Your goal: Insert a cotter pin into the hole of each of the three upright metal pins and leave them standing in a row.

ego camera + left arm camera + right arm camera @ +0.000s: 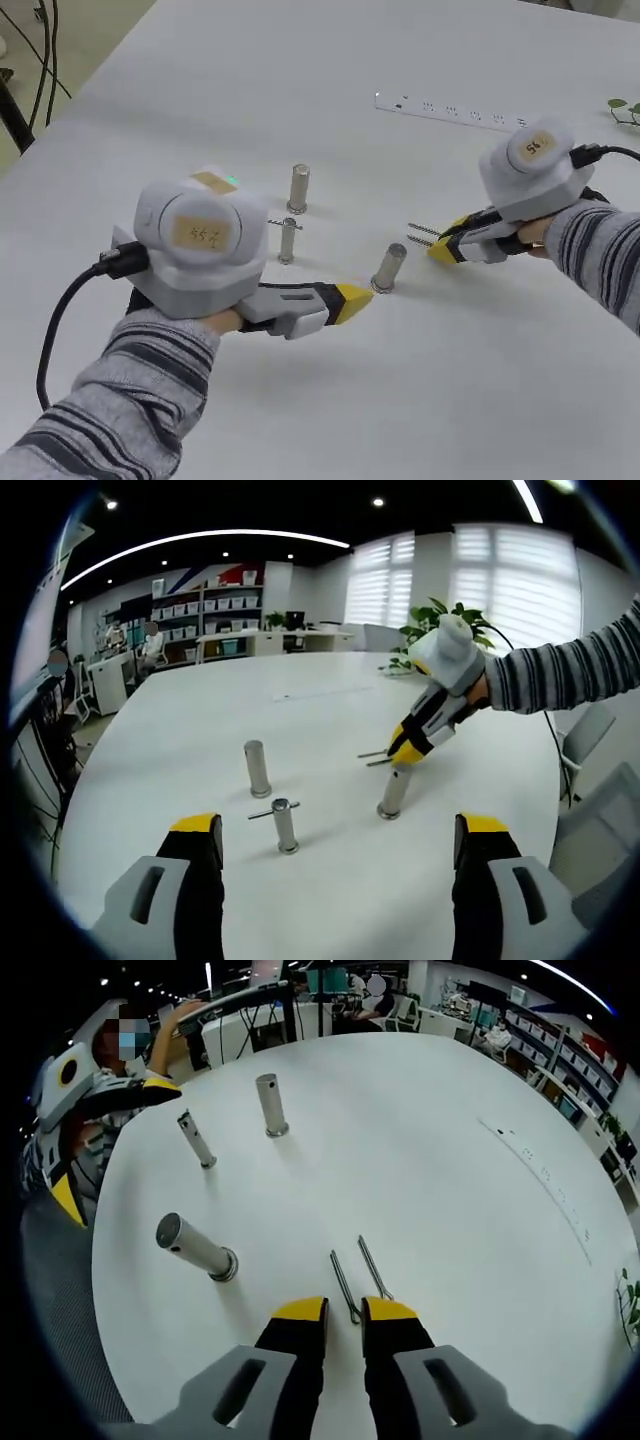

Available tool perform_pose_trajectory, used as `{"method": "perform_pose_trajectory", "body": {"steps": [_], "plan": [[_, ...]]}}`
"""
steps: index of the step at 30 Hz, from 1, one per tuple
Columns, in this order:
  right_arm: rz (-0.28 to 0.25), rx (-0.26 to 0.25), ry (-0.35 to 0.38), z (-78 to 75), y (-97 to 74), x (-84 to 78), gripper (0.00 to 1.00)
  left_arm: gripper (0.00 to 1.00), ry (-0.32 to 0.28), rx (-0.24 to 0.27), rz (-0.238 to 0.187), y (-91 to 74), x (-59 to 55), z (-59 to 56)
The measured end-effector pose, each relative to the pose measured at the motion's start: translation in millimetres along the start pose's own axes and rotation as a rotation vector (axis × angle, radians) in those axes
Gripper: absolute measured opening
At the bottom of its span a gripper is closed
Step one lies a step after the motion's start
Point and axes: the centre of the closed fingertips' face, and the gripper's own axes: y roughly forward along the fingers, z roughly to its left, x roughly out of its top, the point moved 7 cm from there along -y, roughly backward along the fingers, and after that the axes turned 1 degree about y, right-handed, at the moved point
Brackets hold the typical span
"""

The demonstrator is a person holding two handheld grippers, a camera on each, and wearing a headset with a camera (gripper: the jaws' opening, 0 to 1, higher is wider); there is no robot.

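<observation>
Your R tool [343, 1312] pinches a cotter pin [350, 1278] near the closest metal pin [195, 1246]. Your L tool [338, 828] is spread wide over the surface [330, 695].

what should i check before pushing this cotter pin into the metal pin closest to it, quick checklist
1. Cotter pin gripped in right gripper fingers: ok.
2. Left gripper open, free to steady the work: ok.
3. Target pin standing on its base: ok, though it looks tilted.
4. Target pin's hole facing the cotter pin: cannot tell.
5. Middle pin has a cotter pin through it: ok.
6. Far pin has a cotter pin: not ok, none in it.
</observation>
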Motion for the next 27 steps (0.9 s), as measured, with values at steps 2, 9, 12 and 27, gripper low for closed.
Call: {"method": "perform_pose_trajectory", "body": {"steps": [2, 9, 12, 27], "plan": [[0.009, 0.005, -0.008, -0.9, 0.5, 0.0, 0.07, 0.94, -0.001, -0.001, 0.003, -0.5, -0.5, -0.2], [0.06, 0.016, -0.072, -2.6, 1.0, -0.3, 0.0, 0.93, 0.003, -0.007, 0.004, -0.2, -1.7, 0.1], [0.072, 0.003, -0.135, -0.8, 1.6, -0.1, 0.0, 0.92, 0.006, -0.009, 0.005, 0.3, -2.4, 0.0], [0.007, -0.036, -0.169, 7.0, -13.9, 1.8, 0.0, 0.87, 0.023, -0.026, 0.008, 0.0, -0.6, -5.4]]}}
